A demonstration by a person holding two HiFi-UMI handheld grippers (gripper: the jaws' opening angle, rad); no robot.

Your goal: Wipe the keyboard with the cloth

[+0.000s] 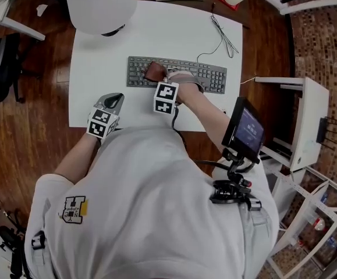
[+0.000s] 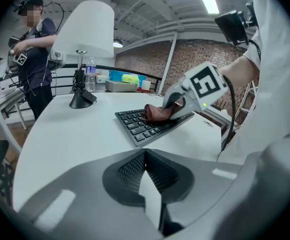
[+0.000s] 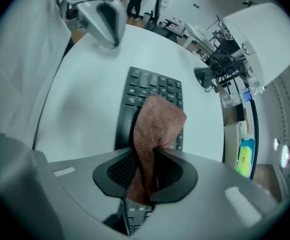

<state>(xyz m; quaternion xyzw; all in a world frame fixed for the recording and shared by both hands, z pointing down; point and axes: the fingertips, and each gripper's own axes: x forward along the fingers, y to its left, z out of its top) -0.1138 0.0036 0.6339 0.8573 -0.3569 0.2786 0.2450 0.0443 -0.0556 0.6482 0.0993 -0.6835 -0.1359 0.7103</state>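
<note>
Fingers (image 3: 119,169) of right gripper (image 3: 147,159) pinched narrowly on cloth (image 3: 157,121) atop keyboard (image 3: 152,84)

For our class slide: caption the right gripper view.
Right gripper shut on a brown cloth over the keyboard on a white table.

The cloth (image 3: 157,124) is nubbly brown terry, the keyboard (image 1: 212,75) matt dark plastic, the tabletop (image 1: 98,68) smooth white, the floor (image 1: 34,127) glossy wood.

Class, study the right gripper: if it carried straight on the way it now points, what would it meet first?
The keyboard. The right gripper, shut on the brown cloth, points steeply down at the keys with only that cloth between; the remaining gap is hard to judge.
</note>
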